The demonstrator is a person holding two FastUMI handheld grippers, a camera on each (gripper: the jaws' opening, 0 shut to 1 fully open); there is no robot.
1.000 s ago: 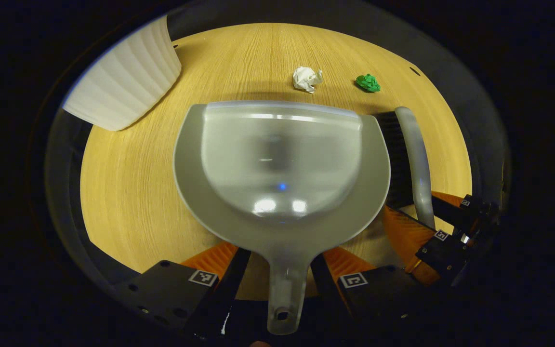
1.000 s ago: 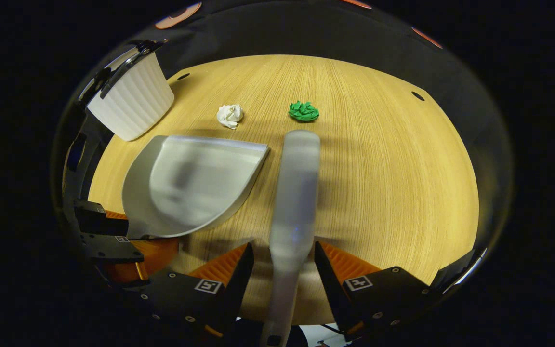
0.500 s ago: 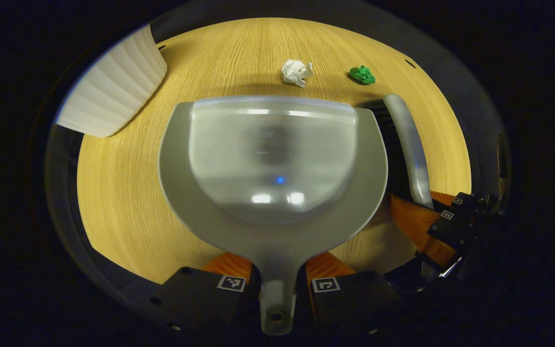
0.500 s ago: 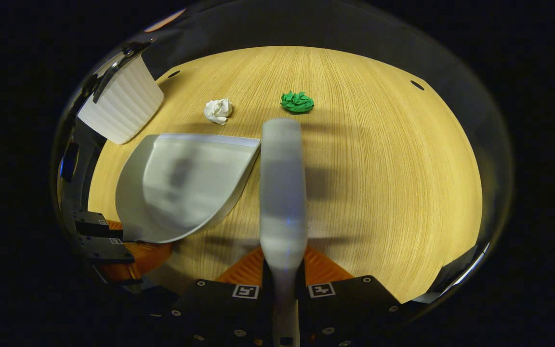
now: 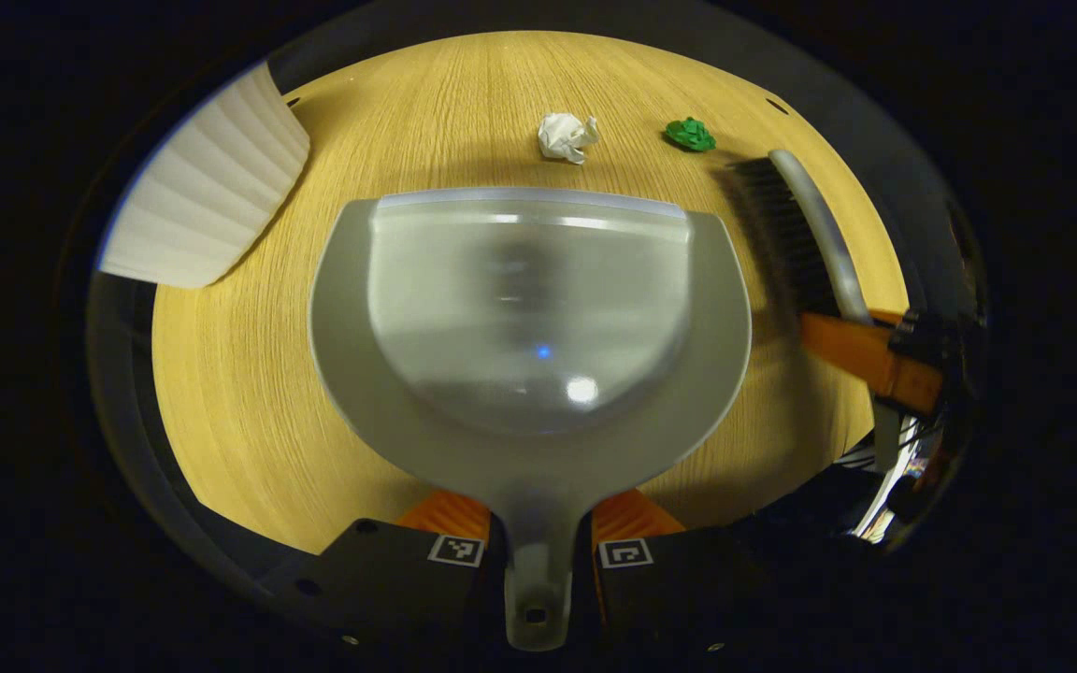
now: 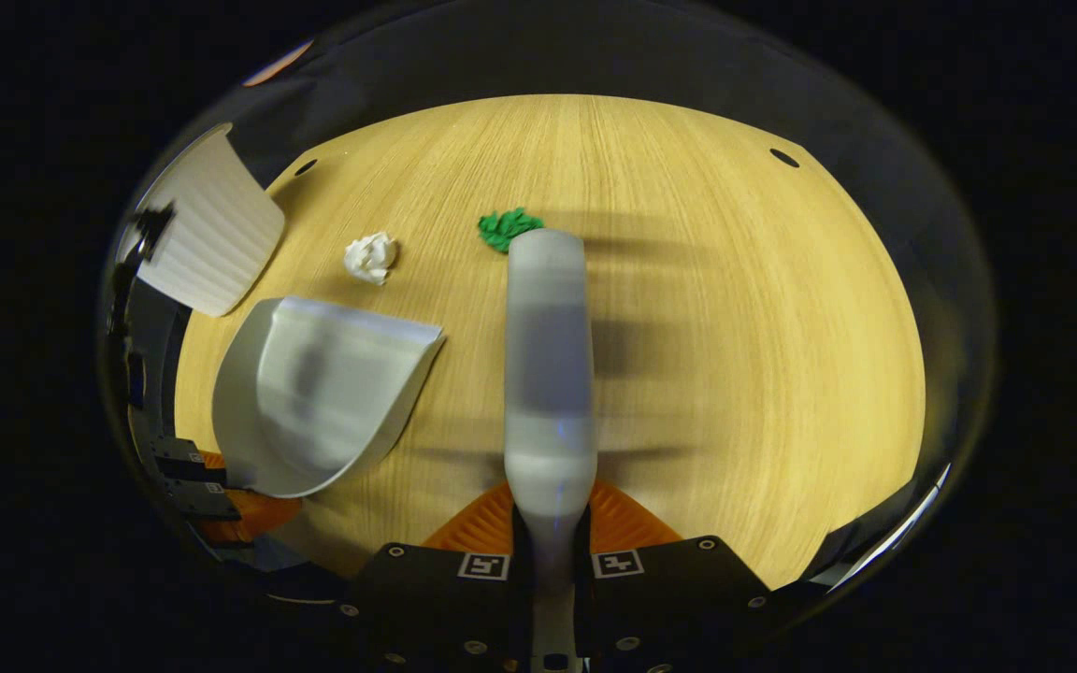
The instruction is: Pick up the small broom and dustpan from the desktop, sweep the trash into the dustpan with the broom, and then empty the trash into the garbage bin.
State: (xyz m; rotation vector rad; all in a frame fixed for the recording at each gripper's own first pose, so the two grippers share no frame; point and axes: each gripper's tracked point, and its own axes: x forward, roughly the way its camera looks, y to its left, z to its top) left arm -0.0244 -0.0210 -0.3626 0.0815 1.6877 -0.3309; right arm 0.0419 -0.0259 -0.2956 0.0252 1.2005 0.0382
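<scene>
- With both tools gripped, left gripper (image 5: pixel 538 533) has both fingers clamped on the dustpan (image 5: pixel 529 318) handle; handle runs straight back between the fingers.
- Dustpan mouth faces forward over the desk (image 5: pixel 249 374), front lip just short of the white wad (image 5: pixel 565 136); cannot tell whether the lip touches the wood.
- Pan is empty inside, only glare spots.
- Right gripper (image 6: pixel 550 537) has both fingers pressed tight on the broom (image 6: pixel 548 374) handle, no gap visible either side.
- In the right gripper view the broom runs forward along the gripper axis, its far end overlapping the green wad (image 6: pixel 504 227); contact can't be judged from that angle.
- In the left gripper view the broom (image 5: pixel 805 229) shows side-on, right of the dustpan, bristles dark and facing the pan, tip near the green wad (image 5: pixel 689 134) but apart from it.
- Right gripper (image 5: pixel 875 350) shows there too, at the broom's near end.
- White wad (image 6: pixel 370 256) and green wad sit side by side on the desk, apart, both beyond the dustpan (image 6: pixel 314 393) lip.
- Bin (image 5: pixel 202 201), white and ribbed, stands at the far left of the desk, well clear of the pan; seen as well in the right gripper view (image 6: pixel 207 234).
- Left gripper (image 6: pixel 211 486) is visible at the pan's handle end in that view.
</scene>
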